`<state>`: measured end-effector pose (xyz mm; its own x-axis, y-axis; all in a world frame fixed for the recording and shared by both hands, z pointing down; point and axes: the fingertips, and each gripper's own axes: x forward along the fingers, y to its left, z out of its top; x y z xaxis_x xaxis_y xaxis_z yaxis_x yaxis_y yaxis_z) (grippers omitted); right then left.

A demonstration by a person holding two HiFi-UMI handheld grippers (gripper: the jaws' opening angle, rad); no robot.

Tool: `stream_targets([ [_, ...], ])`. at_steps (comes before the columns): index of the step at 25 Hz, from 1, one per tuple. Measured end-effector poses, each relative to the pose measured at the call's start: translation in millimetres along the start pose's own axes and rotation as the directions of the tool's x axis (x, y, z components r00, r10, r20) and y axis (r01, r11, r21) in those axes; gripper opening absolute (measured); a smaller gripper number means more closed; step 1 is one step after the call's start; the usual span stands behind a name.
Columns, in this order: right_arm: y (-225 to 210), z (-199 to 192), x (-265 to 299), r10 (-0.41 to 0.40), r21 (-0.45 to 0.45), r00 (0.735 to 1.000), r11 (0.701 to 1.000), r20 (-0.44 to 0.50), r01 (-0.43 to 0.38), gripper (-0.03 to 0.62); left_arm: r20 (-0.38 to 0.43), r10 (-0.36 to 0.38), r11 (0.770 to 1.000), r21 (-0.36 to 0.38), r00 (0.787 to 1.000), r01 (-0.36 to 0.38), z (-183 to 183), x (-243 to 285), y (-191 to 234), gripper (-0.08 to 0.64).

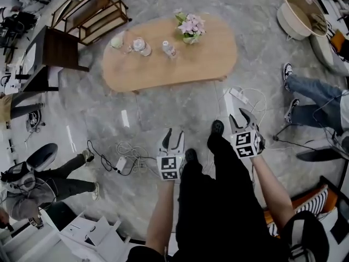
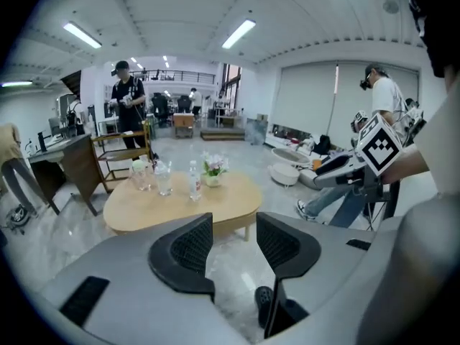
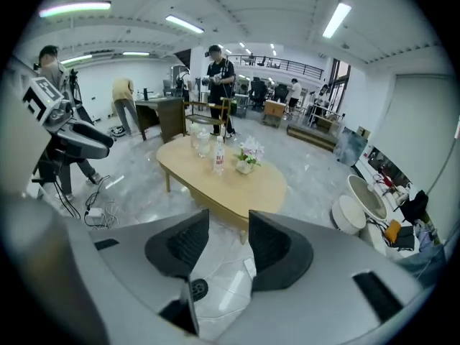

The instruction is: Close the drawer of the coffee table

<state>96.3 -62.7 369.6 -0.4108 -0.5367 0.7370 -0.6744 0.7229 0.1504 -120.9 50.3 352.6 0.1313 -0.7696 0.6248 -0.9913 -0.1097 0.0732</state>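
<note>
The oval wooden coffee table (image 1: 163, 72) stands on the grey marble floor ahead of me; it also shows as the table (image 2: 180, 205) in the left gripper view and the table (image 3: 233, 184) in the right gripper view. No drawer front shows in any view. My left gripper (image 1: 173, 135) and right gripper (image 1: 241, 116) are held up in front of my body, well short of the table. The left gripper (image 2: 234, 239) is open with only floor between its pads. The right gripper (image 3: 228, 237) is open and empty too.
A flower pot (image 1: 191, 27), a bottle (image 1: 169, 49) and glasses (image 1: 139, 45) stand on the table. Cables and a power strip (image 1: 122, 162) lie on the floor before me. A person's legs (image 1: 313, 94) are at the right, a wooden shelf (image 1: 92, 10) behind the table.
</note>
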Motion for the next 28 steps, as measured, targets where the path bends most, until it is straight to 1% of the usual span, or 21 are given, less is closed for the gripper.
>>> stream_targets([
  [2, 17.5, 18.1, -27.1, -0.009, 0.015, 0.999, 1.000, 0.039, 0.008, 0.158, 0.061, -0.010, 1.000, -0.010, 0.998, 0.010, 14.7, -31.0, -0.8, 0.195],
  [5, 46.7, 45.4, -64.9, -0.020, 0.028, 0.994, 0.999, 0.105, 0.017, 0.158, 0.150, -0.020, 1.000, 0.007, 0.988, 0.019, 34.4, -77.7, 2.6, 0.195],
  [8, 81.4, 68.4, -101.2, -0.030, 0.036, 0.986, 0.999, 0.166, 0.024, 0.158, 0.227, -0.046, 0.999, 0.010, 0.973, 0.045, 48.2, -125.1, 6.8, 0.195],
  [13, 136.1, 91.3, -160.5, -0.042, 0.024, 0.972, 0.999, 0.229, 0.037, 0.158, 0.323, -0.083, 0.997, 0.018, 0.943, 0.082, 55.6, -196.7, 9.3, 0.195],
  [18, 177.5, 104.3, -224.2, -0.051, 0.032, 0.948, 0.999, 0.314, 0.043, 0.152, 0.366, -0.162, 0.987, 0.053, 0.916, 0.153, 52.4, -249.4, -6.0, 0.193],
  [20, 190.9, 102.0, -249.6, -0.066, 0.042, 0.933, 0.998, 0.353, 0.055, 0.139, 0.373, -0.203, 0.979, 0.061, 0.906, 0.194, 48.8, -262.2, -14.9, 0.193],
  [22, 201.5, 95.7, -270.9, -0.083, 0.072, 0.918, 0.996, 0.388, 0.060, 0.128, 0.375, -0.237, 0.971, 0.074, 0.896, 0.225, 44.8, -273.0, -22.9, 0.193],
  [25, 208.1, 88.4, -295.0, -0.100, 0.137, 0.893, 0.990, 0.439, 0.043, 0.075, 0.384, -0.258, 0.966, 0.096, 0.887, 0.240, 43.6, -288.4, -29.4, 0.183],
  [28, 207.6, 89.6, -312.5, -0.109, 0.192, 0.867, 0.981, 0.485, 0.016, 0.037, 0.416, -0.249, 0.968, 0.095, 0.874, 0.231, 51.6, -302.5, -29.4, 0.146],
])
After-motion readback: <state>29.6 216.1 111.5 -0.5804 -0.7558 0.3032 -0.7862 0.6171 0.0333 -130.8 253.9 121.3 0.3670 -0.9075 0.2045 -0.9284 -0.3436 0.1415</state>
